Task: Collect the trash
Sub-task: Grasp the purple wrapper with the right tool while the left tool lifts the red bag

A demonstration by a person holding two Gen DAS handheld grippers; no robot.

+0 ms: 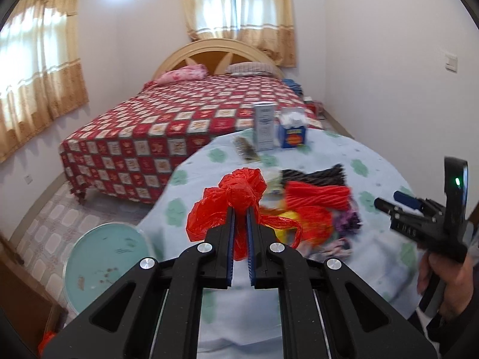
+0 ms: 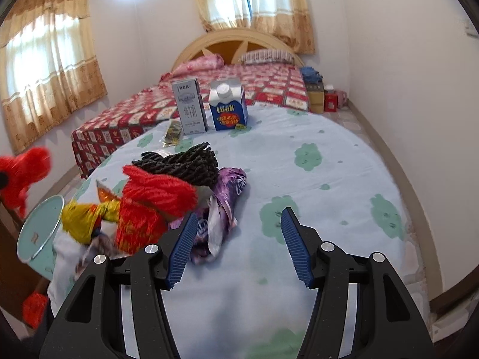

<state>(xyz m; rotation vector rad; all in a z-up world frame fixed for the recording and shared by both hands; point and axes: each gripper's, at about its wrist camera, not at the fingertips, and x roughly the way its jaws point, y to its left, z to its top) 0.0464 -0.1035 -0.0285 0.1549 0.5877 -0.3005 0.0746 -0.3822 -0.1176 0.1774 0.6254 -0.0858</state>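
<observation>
My left gripper [image 1: 240, 209] is clamped tight on a crumpled red plastic bag [image 1: 236, 197], lifted off the table [image 1: 374, 263] — no clear long axis, its loose tails hanging down-left. My right gripper [image 2: 239, 224] stands about half open with nothing between the pads, over the pale cloth beside the trash pile [image 2: 167, 191]. I count two cartons — one grey [image 2: 191, 106], one blue [image 2: 229, 107] — and one round bin [image 1: 104, 257]. Only the left view shows the hand [image 1: 446, 281] holding the right gripper; the right view shows the carton faces sharply.
</observation>
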